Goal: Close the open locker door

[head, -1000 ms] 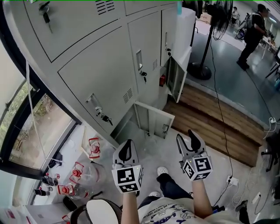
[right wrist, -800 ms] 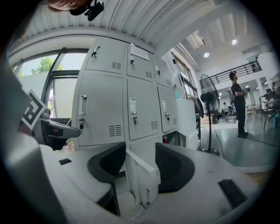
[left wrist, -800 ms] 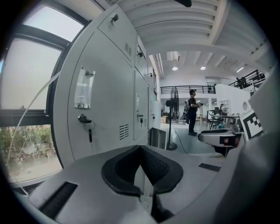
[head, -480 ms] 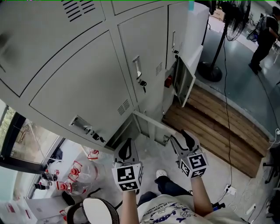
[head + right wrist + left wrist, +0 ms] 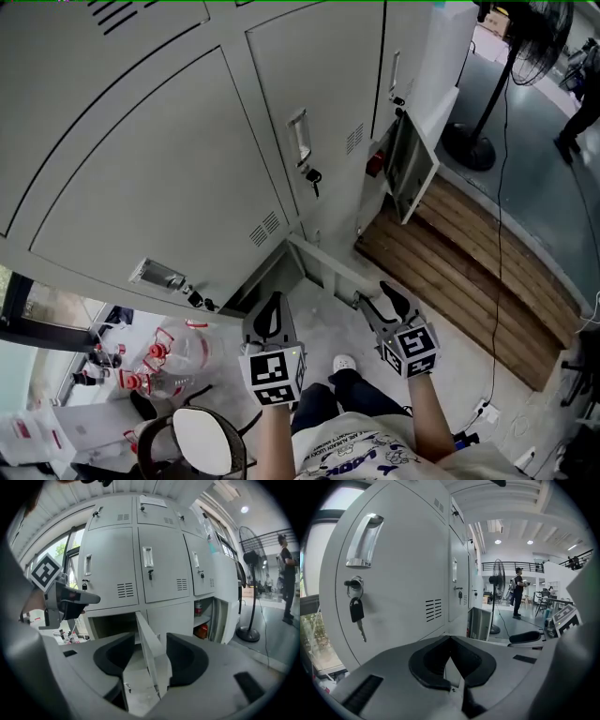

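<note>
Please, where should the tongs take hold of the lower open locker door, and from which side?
Grip its free vertical edge, opposite the hinges, coming from the front. The lower open locker door is a thin flat panel standing edge-on to the right tongs, whose jaws are apart, so one jaw should fit each face.

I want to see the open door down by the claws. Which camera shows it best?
The right gripper view: the open locker door fills the middle, between the right claw's spread jaws. The head view sees it from above, small. The left gripper view hardly shows it.
</note>
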The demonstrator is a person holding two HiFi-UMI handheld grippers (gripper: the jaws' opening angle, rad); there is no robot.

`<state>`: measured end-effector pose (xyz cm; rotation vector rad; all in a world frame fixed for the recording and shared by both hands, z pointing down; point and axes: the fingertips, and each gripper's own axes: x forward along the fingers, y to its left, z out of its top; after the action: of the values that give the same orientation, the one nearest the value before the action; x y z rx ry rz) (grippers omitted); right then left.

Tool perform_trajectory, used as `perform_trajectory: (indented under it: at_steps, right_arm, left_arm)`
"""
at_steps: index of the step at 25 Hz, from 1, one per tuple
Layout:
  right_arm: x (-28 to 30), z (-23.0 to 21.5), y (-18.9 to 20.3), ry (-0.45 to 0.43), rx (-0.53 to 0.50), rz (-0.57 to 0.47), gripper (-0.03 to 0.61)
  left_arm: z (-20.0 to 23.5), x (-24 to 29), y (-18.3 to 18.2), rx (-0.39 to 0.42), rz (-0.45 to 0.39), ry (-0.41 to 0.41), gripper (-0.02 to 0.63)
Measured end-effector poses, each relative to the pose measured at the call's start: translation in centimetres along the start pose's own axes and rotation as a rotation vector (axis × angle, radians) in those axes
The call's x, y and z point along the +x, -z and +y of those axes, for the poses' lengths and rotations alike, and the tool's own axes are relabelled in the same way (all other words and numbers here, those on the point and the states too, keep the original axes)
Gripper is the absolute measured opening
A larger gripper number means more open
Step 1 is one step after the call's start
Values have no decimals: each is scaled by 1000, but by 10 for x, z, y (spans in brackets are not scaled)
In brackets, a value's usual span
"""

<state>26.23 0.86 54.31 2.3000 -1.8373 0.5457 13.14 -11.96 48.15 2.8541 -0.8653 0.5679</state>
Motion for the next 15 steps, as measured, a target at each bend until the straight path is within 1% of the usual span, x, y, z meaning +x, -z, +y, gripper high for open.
perform_trajectory:
  at_steps: [2, 4, 8, 12, 15]
  right_arm:
    - [2, -1, 4, -8, 6, 2, 210]
    - [3, -4, 5, 1, 4, 2, 184]
    - [4, -10, 14, 27, 7, 34, 184]
    - [5, -6, 20, 45, 10, 46, 183]
    - [2, -2, 21, 70, 8, 53, 123]
  left_arm:
    - [1, 2, 4, -4, 9, -6, 5]
    - [3, 4, 6, -7, 14, -9, 5]
    - [2, 6, 10, -5, 21, 5, 5]
    - [6, 3, 12, -1, 26, 15, 5]
    - [13, -2, 11, -1, 28, 19, 5]
